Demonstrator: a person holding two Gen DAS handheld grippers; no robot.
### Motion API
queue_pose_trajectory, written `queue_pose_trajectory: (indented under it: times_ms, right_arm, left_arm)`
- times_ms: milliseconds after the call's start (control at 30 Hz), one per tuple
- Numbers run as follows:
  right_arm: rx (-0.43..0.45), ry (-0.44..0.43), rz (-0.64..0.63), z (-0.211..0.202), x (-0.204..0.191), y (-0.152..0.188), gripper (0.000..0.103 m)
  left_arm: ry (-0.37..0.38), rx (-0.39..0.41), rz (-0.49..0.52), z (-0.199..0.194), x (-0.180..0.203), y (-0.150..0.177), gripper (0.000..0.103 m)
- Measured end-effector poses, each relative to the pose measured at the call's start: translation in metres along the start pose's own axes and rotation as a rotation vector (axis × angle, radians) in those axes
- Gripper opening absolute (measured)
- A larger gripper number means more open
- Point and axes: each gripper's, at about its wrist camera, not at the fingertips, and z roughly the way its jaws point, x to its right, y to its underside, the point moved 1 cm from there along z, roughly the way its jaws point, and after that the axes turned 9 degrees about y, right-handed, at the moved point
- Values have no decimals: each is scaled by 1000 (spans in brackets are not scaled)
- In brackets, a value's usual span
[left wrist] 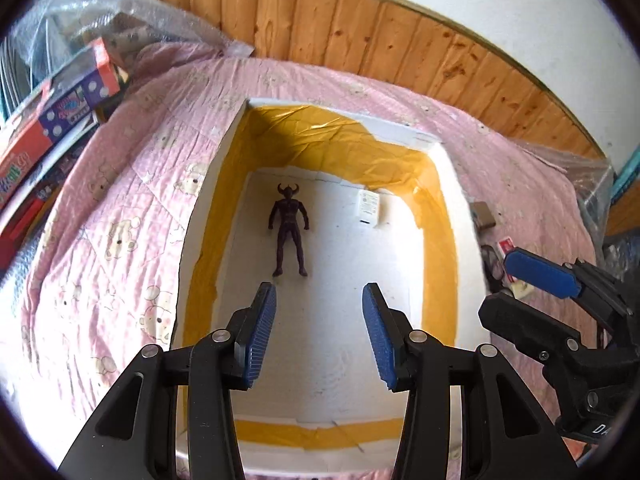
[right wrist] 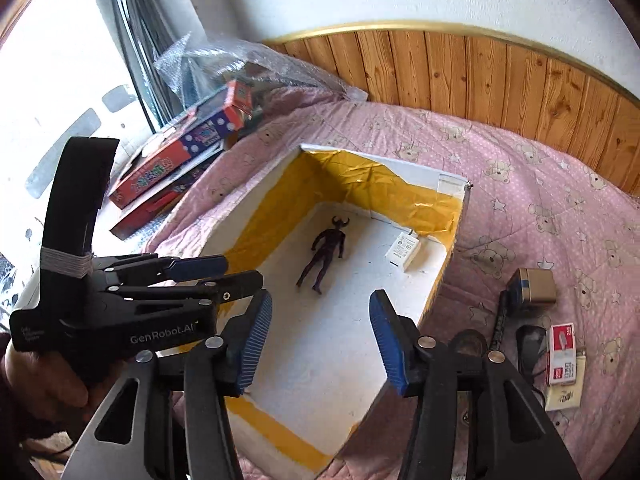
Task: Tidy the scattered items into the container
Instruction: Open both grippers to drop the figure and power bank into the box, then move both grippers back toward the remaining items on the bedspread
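The left hand-held gripper (left wrist: 319,332) hangs over the near end of the white foam box with yellow tape lining its walls (left wrist: 208,216), its blue ribbed pads spread wide apart with nothing between them and touching nothing. The right hand-held gripper (right wrist: 320,340) is likewise spread wide and empty, poised above the box's near right corner; in the left wrist view it shows at the right edge, just beyond the box's right wall.

The box sits on a bed covered by a pink quilt printed with bears (right wrist: 520,184). On the box floor lies a dark purple horned toy figure (left wrist: 289,230), flat on its back with its head toward the far wall, and near it to the right a small white power adapter (left wrist: 368,206) rests close to the far right corner.

On the quilt to the right of the box lie a small brown cardboard-coloured box (right wrist: 536,285), a red and white staples packet (right wrist: 563,354), a cream card (right wrist: 566,394) partly under it, and a black object (right wrist: 530,344) too unclear to identify.
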Motion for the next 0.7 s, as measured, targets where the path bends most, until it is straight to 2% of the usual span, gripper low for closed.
queue_pose_trajectory:
  times_ms: [133, 333, 400, 567, 700]
  right_arm:
    - [110, 19, 31, -44, 8, 49, 64]
    - [126, 52, 231, -70, 58, 124, 64]
    - [116, 71, 282, -73, 78, 142, 64]
    - [50, 205, 422, -66, 135, 166, 64]
    - [-21, 238, 507, -52, 166, 181, 64]
  left_arm:
    - [19, 51, 141, -24, 48, 37, 48]
    - [165, 38, 207, -24, 115, 80, 48]
    - [195, 13, 228, -17, 136, 90, 48]
    - [256, -68, 250, 15, 179, 105, 48]
    - [263, -108, 220, 51, 193, 94, 48]
